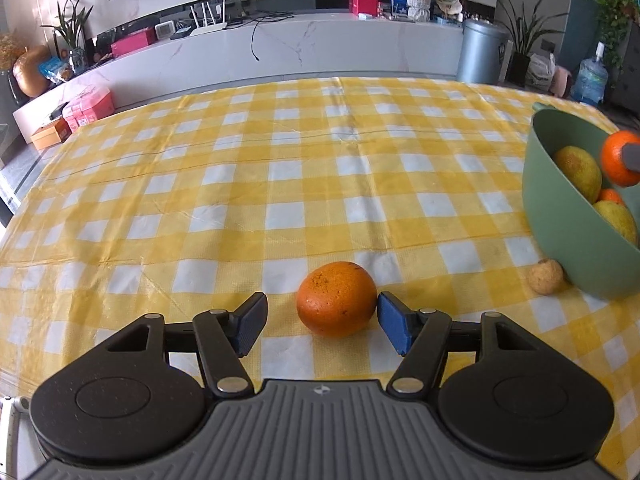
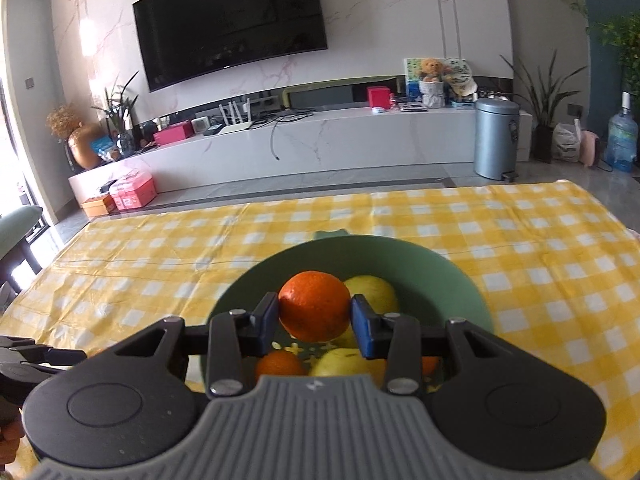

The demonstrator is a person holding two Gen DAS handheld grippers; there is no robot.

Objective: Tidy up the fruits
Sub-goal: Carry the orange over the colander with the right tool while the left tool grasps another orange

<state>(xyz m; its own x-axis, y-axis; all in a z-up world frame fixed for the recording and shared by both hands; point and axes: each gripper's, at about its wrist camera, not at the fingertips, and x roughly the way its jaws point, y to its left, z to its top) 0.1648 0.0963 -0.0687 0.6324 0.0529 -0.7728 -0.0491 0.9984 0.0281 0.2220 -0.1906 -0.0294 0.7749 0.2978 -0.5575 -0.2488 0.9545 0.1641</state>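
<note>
1. Left tool point(image 1: 322, 326) stands wide open low over the desk point(image 1: 240, 184), an orange point(image 1: 337, 299) lying between its pads, gripped by neither.
2. Right tool point(image 2: 315, 322) is clamped on a second orange point(image 2: 314, 306), held above the green bowl point(image 2: 452, 284).
3. Bowl holds pears point(image 2: 374, 292) and more oranges.

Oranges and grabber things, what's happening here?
A person is sorting fruit with two handheld grippers. The right gripper holds an orange above the green bowl, which already has yellowish fruit and another orange inside. The left gripper is open around a second orange resting on the checked tablecloth. A small tan fruit lies beside the bowl.
</note>
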